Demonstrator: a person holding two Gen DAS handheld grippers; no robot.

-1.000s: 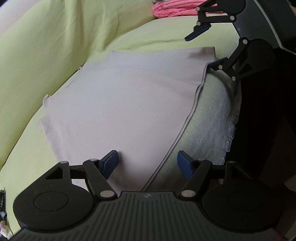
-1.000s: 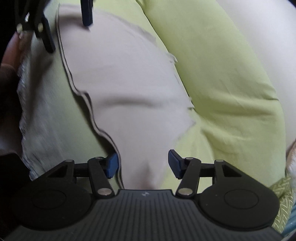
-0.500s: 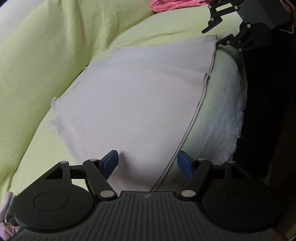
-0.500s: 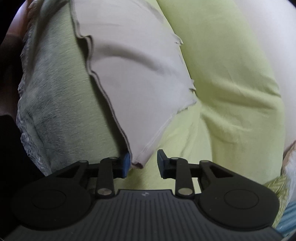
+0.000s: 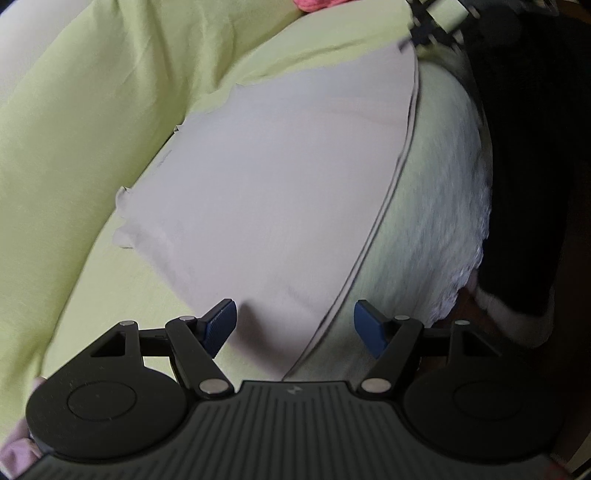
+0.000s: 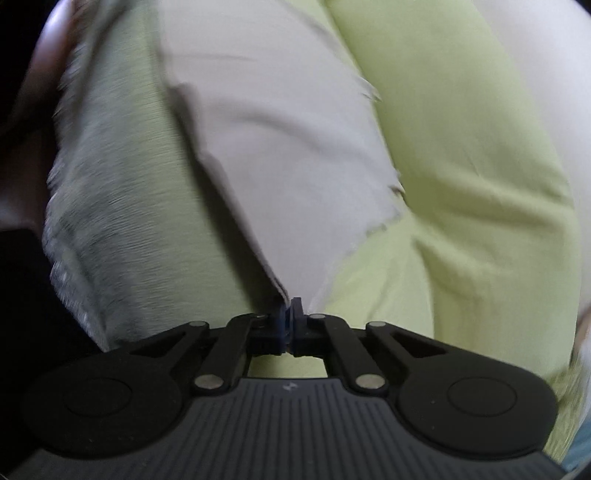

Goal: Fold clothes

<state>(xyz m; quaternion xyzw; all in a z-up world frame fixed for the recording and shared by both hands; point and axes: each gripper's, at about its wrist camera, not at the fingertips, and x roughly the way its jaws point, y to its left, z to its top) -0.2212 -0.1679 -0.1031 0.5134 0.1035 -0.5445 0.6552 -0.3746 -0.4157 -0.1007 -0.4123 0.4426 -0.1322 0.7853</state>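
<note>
A pale grey cloth (image 5: 280,206) lies spread flat on a lime-green sheet (image 5: 92,122), its hemmed edge running along the sheet's rounded front border, where a white lace trim (image 5: 454,236) hangs over into dark space. The far side of the cloth ends in small ragged corners against a raised green fold; beyond that the sheet is bare and smooth, giving open room on that side. A pink garment (image 5: 317,3) shows at the very top of the left wrist view, well apart from the cloth.

The left gripper (image 5: 294,325) hovers with its jaws standing wide, both blue pads clear of fabric; the cloth's hem passes between them without being pinched.

The right gripper (image 6: 290,317) has its jaws fully together, clamped on the near corner of the cloth (image 6: 266,155), which rises to a point at the pads. To its left lies the trim, to its right bare green sheet (image 6: 461,166). No container is in sight.
</note>
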